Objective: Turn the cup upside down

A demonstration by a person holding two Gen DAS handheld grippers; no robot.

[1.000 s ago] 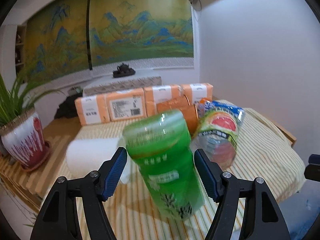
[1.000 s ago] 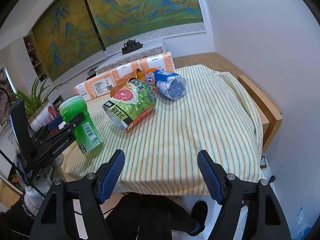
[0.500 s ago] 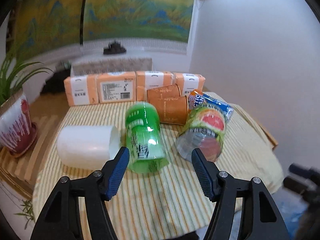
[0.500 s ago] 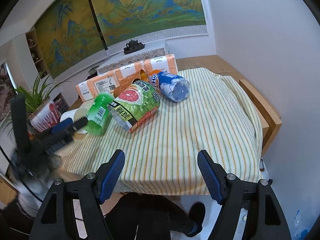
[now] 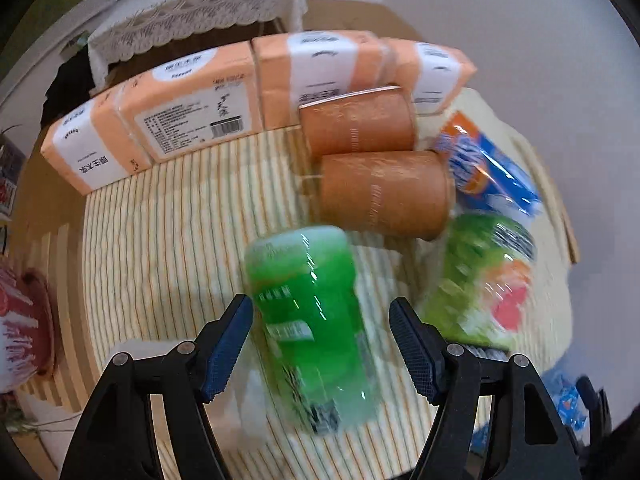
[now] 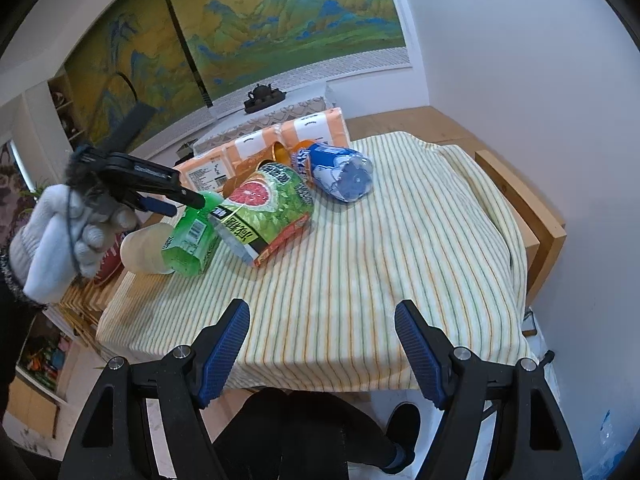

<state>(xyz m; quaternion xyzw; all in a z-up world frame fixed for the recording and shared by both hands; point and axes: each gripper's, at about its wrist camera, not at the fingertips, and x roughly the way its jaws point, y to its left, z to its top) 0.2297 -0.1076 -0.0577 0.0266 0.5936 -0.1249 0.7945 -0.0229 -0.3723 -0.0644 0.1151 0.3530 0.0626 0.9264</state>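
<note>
A translucent green cup (image 5: 316, 328) lies on its side on the striped tablecloth (image 5: 168, 240), its closed end pointing away from me. It also shows in the right wrist view (image 6: 192, 236). My left gripper (image 5: 320, 344) is open, its blue pads either side of the cup and apart from it. In the right wrist view the left gripper (image 6: 180, 202) hovers over the cup from the left. My right gripper (image 6: 322, 350) is open and empty above the table's near edge.
A white cup (image 6: 144, 246) lies left of the green one. A grapefruit-print cup (image 5: 484, 284), two brown cups (image 5: 384, 196) and a blue-orange cup (image 5: 484, 168) lie on their sides to the right. Orange tissue packs (image 5: 192, 100) line the back. A red-white plant pot (image 5: 16, 320) stands left.
The green cup went from standing upside down to lying on its side. My left gripper drew back, then came down over the cup again. The right gripper barely moved.
</note>
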